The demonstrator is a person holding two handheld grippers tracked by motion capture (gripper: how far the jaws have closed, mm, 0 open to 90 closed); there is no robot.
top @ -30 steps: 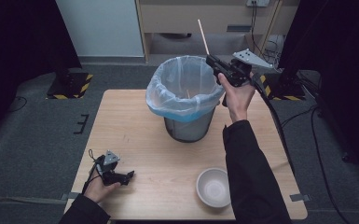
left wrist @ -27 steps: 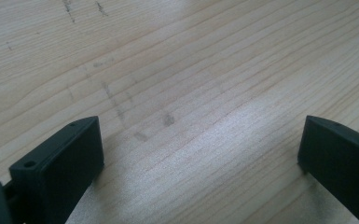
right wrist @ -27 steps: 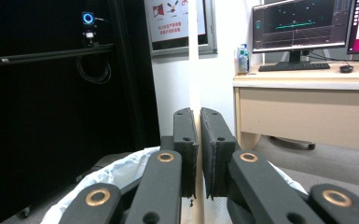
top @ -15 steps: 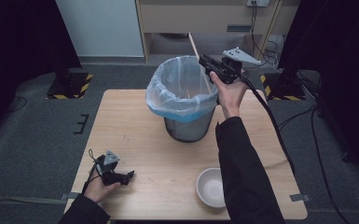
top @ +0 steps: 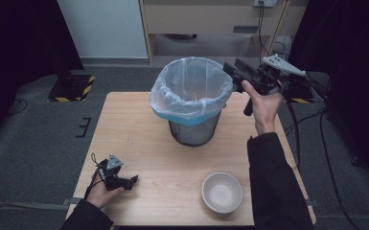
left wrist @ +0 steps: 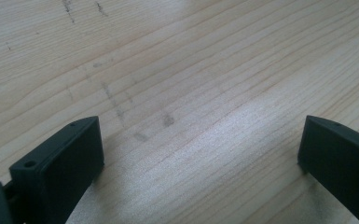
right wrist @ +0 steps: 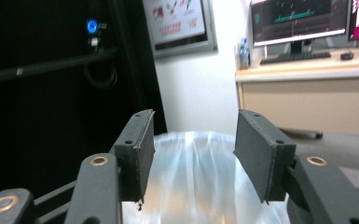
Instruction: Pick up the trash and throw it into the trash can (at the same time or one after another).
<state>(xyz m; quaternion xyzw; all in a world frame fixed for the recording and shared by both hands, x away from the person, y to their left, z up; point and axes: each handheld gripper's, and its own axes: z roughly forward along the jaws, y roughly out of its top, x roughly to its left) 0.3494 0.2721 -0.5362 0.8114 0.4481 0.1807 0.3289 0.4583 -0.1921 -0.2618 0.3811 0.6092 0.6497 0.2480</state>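
Wood surface (top: 144,129) with a lined bin (top: 191,98) near its far edge.
My right tongs (top: 235,71) gape empty by the bin's rim; my left tongs (top: 129,181) rest wide open at the near left corner.

bin (top: 194,125) behind bowl (top: 222,191), both on table (top: 129,127)

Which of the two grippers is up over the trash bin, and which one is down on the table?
The right gripper is raised at the rim of the lined bin, jaws open. The left gripper rests low on the wooden table.
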